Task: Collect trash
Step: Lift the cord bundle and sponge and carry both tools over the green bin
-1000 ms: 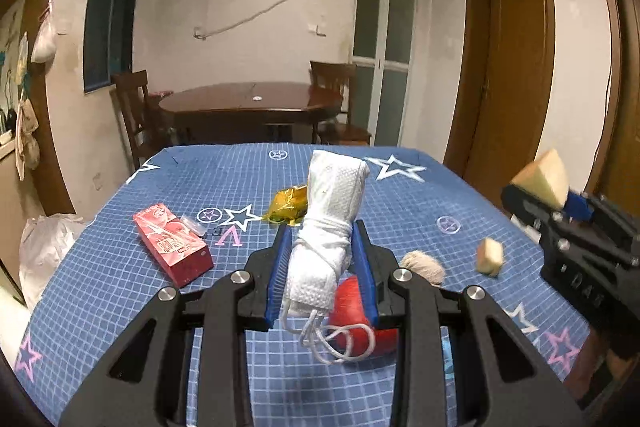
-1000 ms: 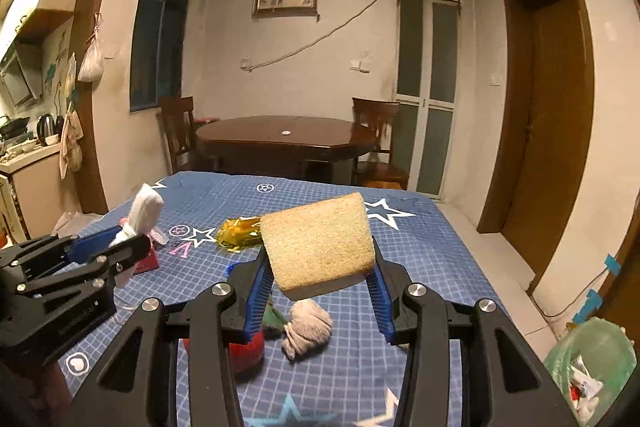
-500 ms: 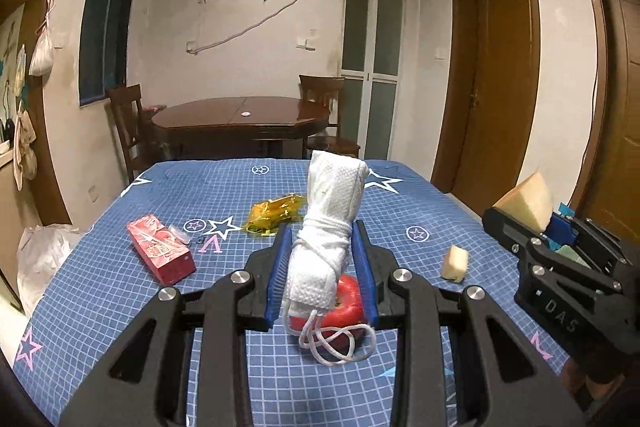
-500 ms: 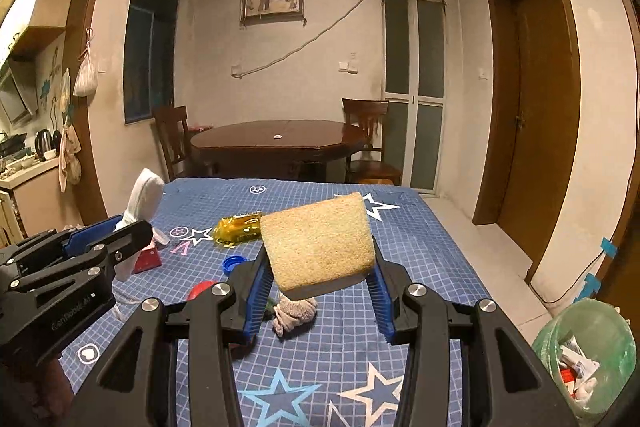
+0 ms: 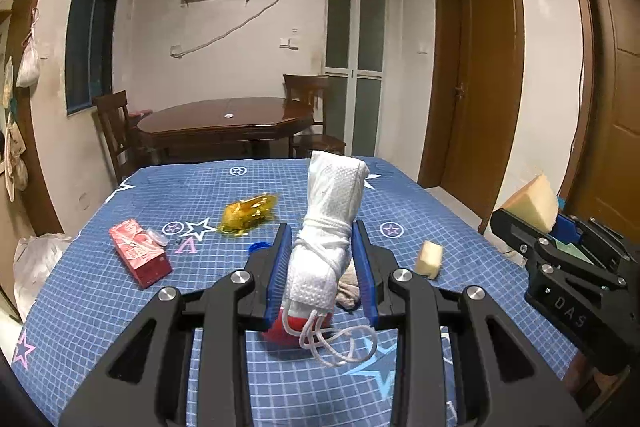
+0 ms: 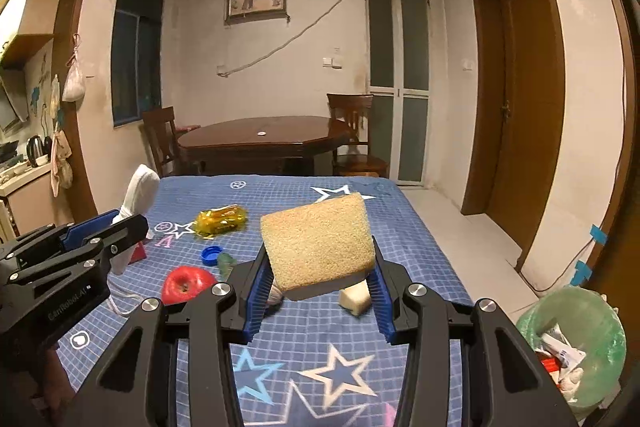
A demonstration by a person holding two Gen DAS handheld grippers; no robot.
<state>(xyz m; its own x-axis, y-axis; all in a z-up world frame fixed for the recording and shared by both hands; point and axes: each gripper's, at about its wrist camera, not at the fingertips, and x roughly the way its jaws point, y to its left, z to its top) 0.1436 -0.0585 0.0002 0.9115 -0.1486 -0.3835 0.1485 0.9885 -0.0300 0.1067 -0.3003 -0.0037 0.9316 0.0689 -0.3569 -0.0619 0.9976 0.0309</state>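
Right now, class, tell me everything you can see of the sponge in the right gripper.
The sponge is a tan, coarse-textured slab with a thin grey layer beneath. It tilts back, lifted clear of the blue tablecloth, clamped at its lower edges between the blue pads of the right gripper. Nothing else touches it.

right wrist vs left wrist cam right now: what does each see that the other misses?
Right wrist only: the green trash bag on the floor at lower right, already holding waste, and the kettle on a counter at far left.

Left wrist only: the full red carton lying on the tablecloth; the right wrist view catches just a corner of it.

Both: the left gripper shut on the rolled white mask, the right gripper shut on the sponge, the yellow wrapper, the small foam piece.
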